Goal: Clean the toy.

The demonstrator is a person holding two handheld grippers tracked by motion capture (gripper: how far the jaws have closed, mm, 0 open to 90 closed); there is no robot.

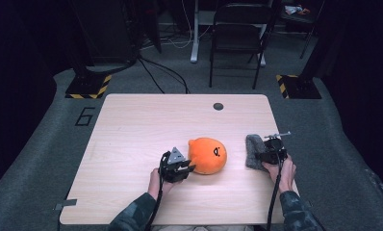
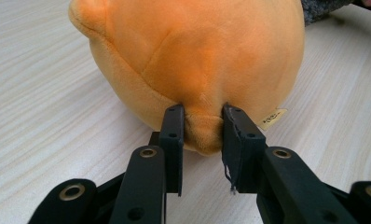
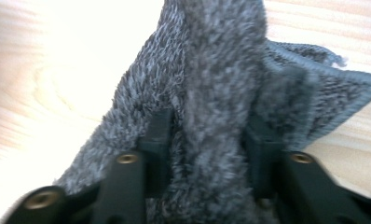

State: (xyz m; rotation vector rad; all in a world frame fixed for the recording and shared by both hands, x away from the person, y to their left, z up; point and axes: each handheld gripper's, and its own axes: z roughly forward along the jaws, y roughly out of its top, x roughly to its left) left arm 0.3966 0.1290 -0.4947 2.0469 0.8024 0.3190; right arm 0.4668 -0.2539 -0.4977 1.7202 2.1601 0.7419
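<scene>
We find the round orange plush toy (image 1: pixel 208 155) lying on the light wooden surface (image 1: pixel 132 130), near its front-centre. The left gripper (image 1: pixel 185 167) sits just left of and before the toy, its jaws pinching a fold of the plush (image 2: pixel 202 133). To the toy's right, apart from it, the grey fuzzy cloth (image 1: pixel 254 150) rests near the right edge of the surface. The right gripper (image 1: pixel 262 155) lies at the cloth's right side, its jaws clamped around a ridge of the cloth (image 3: pixel 216 116). A folding metal chair (image 1: pixel 237 33) stands on the floor behind the surface.
</scene>
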